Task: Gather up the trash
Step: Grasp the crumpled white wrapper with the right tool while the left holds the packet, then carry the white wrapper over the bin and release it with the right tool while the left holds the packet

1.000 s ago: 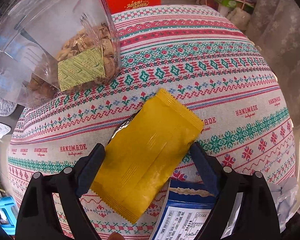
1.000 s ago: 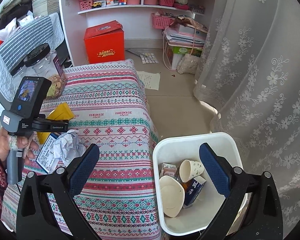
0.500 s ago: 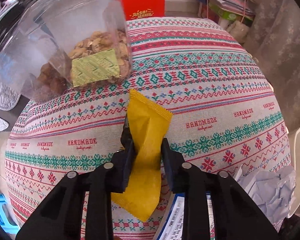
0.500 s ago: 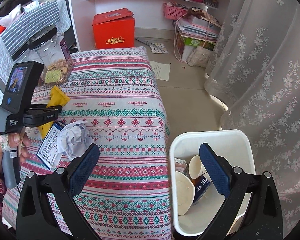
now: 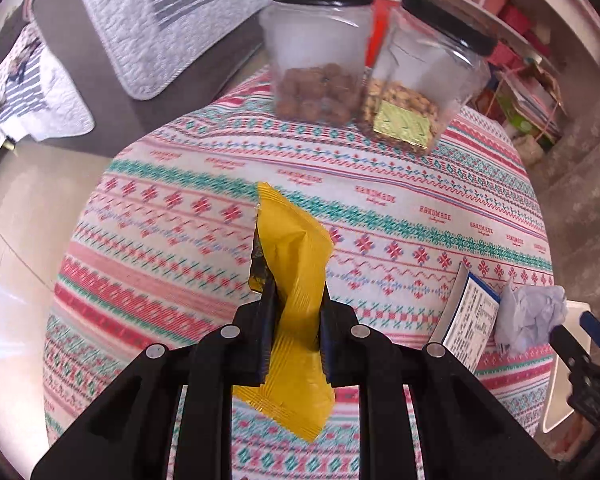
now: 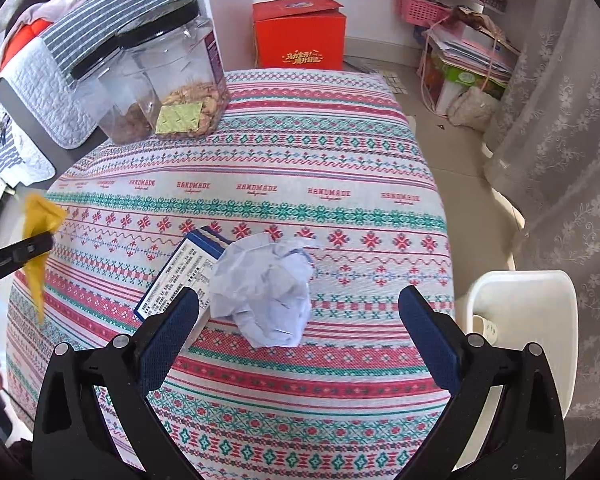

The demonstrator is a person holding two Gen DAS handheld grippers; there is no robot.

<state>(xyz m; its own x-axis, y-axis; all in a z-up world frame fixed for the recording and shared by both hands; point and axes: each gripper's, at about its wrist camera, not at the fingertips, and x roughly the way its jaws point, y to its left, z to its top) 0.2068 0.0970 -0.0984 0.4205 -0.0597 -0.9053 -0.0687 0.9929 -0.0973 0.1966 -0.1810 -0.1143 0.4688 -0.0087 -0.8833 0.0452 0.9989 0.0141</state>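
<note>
Pinching a yellow snack wrapper [image 5: 296,276] between its closing jaws, the left hand-held gripper [image 5: 296,308] holds it lifted off the patterned tablecloth [image 5: 380,208] on the desk. The right hand-held gripper [image 6: 300,312] hangs wide open and empty over a crumpled paper ball [image 6: 264,288], which lies against a blue carton [image 6: 180,276]. Two black-lidded clear jars [image 5: 320,52] stand touching at the far edge, one with brown balls, the other nuts. A white bin [image 6: 532,312] beside the desk shows a paper cup [image 6: 486,328].
</note>
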